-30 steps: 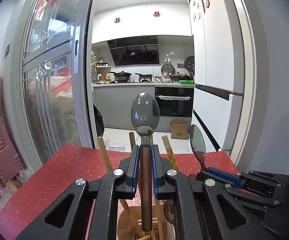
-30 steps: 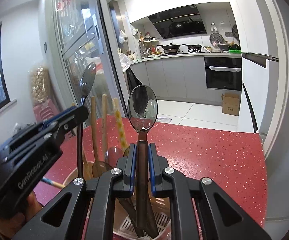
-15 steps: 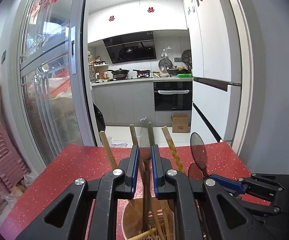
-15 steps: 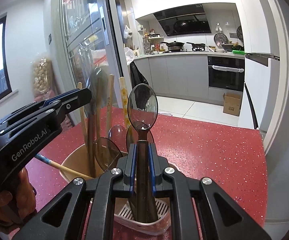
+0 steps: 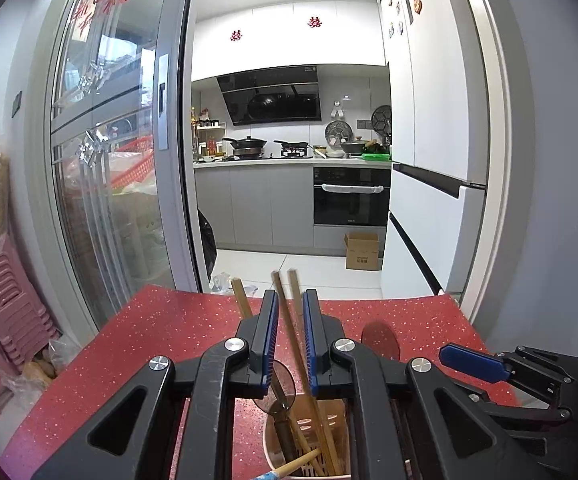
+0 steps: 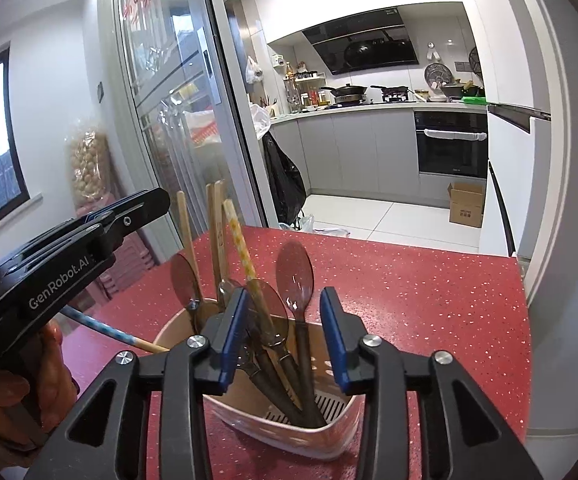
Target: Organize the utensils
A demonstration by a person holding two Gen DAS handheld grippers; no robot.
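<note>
The right tool [image 6: 283, 332] has just spread its jaws, nothing pinched; the spoon [image 6: 295, 276] stands in the holder [image 6: 289, 428] mid-table. The left tool [image 5: 290, 340], jaws slightly apart, straddles chopsticks [image 5: 285, 312] without pinching them; withdrawing carelessly could tip the holder.

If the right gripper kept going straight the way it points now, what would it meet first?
Most likely the spoons standing in the utensil holder right between the right gripper's open jaws, which have just been opening; depth is hard to judge.

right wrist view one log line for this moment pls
right hand-held gripper: jaws just opening, no grip | brown-handled metal spoon: standing in beige plastic utensil holder | left hand-held gripper: narrow gap, empty
</note>
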